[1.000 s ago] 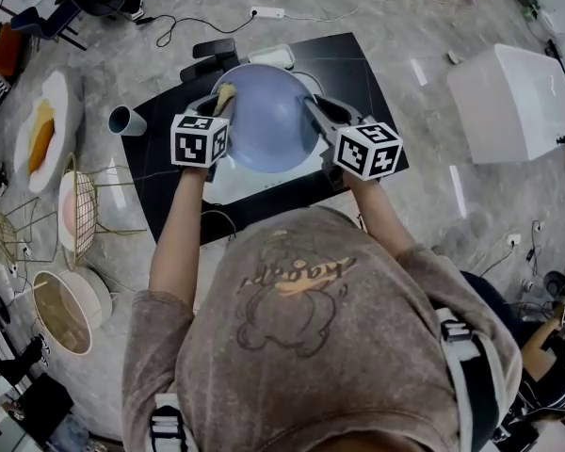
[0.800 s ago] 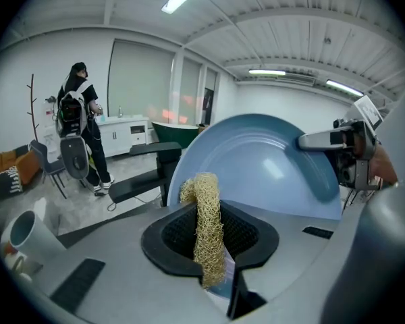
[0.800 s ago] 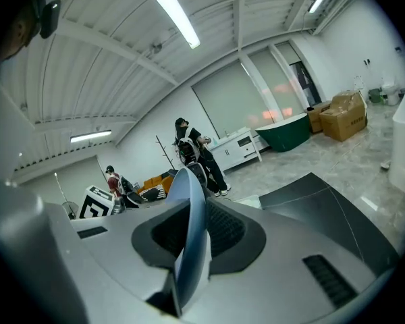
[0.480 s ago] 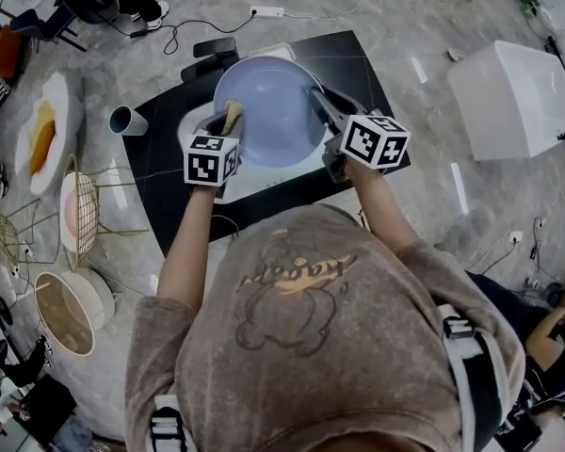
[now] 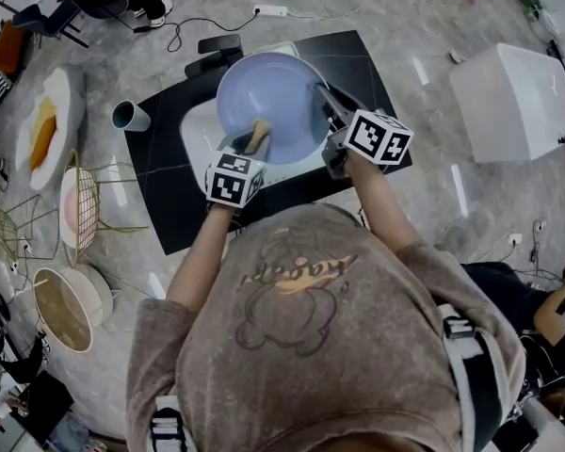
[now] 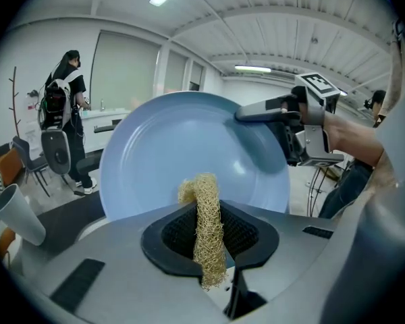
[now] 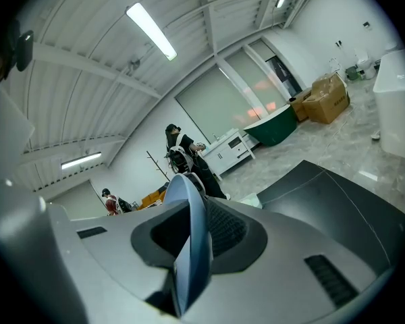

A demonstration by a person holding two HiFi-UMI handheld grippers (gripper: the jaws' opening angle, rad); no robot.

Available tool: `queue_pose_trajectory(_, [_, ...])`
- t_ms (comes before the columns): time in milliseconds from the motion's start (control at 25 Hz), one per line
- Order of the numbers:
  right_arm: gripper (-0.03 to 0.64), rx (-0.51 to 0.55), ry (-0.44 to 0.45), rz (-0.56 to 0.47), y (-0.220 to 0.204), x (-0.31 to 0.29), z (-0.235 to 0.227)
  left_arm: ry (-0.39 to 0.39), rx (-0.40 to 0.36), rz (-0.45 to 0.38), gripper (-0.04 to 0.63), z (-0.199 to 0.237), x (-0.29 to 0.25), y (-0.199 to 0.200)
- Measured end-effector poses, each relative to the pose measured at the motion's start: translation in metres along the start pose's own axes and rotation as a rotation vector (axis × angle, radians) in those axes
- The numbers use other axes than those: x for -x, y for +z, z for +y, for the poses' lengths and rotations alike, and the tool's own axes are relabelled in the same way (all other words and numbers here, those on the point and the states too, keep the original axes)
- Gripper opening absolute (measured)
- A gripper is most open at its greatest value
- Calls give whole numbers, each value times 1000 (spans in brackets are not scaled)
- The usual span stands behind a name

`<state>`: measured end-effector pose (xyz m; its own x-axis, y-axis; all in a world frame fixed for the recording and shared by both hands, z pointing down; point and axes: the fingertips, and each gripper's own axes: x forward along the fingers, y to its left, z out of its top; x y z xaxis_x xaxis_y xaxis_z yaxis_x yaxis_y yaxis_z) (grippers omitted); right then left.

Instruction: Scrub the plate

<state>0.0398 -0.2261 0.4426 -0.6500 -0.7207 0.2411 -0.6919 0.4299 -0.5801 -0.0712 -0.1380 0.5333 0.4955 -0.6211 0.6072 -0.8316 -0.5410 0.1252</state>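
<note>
A pale blue plate [image 5: 268,97] is held tilted on edge above a white basin [image 5: 198,144]. My right gripper [image 5: 324,100] is shut on the plate's right rim; in the right gripper view the plate [image 7: 192,248] runs edge-on between the jaws. My left gripper [image 5: 252,145] is shut on a tan loofah scrubber [image 5: 260,132], whose tip rests against the plate's lower face near the near rim. In the left gripper view the scrubber [image 6: 206,228] stands up between the jaws in front of the plate [image 6: 169,147], with the right gripper [image 6: 260,113] clamped on the rim.
A black mat [image 5: 184,210] lies under the basin. A grey cup [image 5: 130,116] stands to its left. Further left are a white dish with orange food [image 5: 42,125], a wire rack [image 5: 75,210] and a bowl [image 5: 66,309]. A white box [image 5: 513,102] sits at right.
My left gripper has carried the scrubber from the plate's upper left edge down and right across its face to the near rim. The plate has rolled slightly in the right gripper.
</note>
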Motion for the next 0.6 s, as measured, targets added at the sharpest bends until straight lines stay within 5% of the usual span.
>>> queue_pose_trajectory(600, [67, -41, 19, 3, -10, -12, 14, -266, -35, -9, 78, -73, -10, 18])
